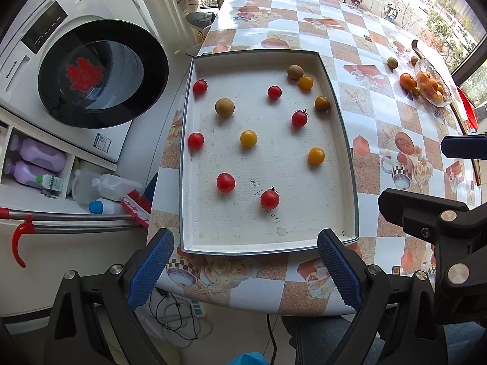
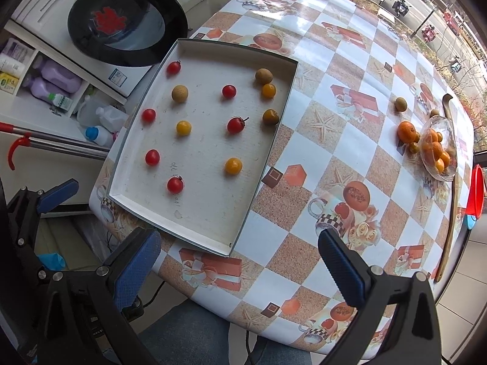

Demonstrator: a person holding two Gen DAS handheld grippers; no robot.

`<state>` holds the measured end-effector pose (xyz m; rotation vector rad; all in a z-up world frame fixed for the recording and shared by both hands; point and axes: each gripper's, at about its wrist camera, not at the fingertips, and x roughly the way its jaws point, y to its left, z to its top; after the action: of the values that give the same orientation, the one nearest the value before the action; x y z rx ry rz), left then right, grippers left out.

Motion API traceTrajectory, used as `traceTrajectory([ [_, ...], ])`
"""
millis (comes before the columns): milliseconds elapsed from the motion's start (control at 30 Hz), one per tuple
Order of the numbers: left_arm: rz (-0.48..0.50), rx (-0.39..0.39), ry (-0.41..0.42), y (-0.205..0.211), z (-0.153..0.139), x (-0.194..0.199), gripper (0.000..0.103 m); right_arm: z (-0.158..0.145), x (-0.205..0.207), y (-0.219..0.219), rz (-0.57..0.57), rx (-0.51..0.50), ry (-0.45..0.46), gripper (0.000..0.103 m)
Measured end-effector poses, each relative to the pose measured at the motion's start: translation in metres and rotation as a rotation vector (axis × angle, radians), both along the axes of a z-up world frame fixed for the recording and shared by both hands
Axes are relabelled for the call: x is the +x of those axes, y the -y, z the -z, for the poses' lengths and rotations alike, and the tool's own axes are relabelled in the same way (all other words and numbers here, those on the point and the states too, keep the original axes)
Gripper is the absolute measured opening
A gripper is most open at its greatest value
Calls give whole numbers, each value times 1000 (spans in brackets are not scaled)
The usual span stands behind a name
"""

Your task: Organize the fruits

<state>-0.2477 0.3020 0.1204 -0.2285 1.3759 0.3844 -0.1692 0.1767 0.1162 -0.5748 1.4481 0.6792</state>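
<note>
The table (image 2: 350, 70), covered in a checked cloth printed with cups, gifts and starfish, filled most of both views, with a washing machine (image 1: 76, 60) standing off its far left side. On the left part of the table lay a shallow white tray (image 1: 334, 115), its near edge close to the table's near edge. Scattered over the tray and mostly apart from one another were six red tomatoes, among them one near the front (image 1: 269, 199), four yellow tomatoes such as the one in the middle (image 1: 248, 138), and two brownish round fruits, one at the far right corner (image 1: 294, 71) (touching a yellow tomato beside it). Far to the right a glass bowl (image 2: 438, 149) held oranges, with one orange (image 2: 406, 131) just beside it on the cloth and a small brown fruit (image 2: 401, 103) a little farther off. The left gripper (image 1: 245, 269) hovered at the near edge of the tray, its blue pads spread wide and holding nothing. The right gripper (image 2: 240, 269) hung over the near right of the table, just as wide and empty
</note>
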Motion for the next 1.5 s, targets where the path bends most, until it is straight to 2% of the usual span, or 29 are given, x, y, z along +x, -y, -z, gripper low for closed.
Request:
traceTrajectory([
  [400,22,17,2,4,-3,2,96,1,0,-1,-2,3,0,103],
  [1500,65,4,18,13,-8,10,96,-1,0,-2,6,5,6,103],
])
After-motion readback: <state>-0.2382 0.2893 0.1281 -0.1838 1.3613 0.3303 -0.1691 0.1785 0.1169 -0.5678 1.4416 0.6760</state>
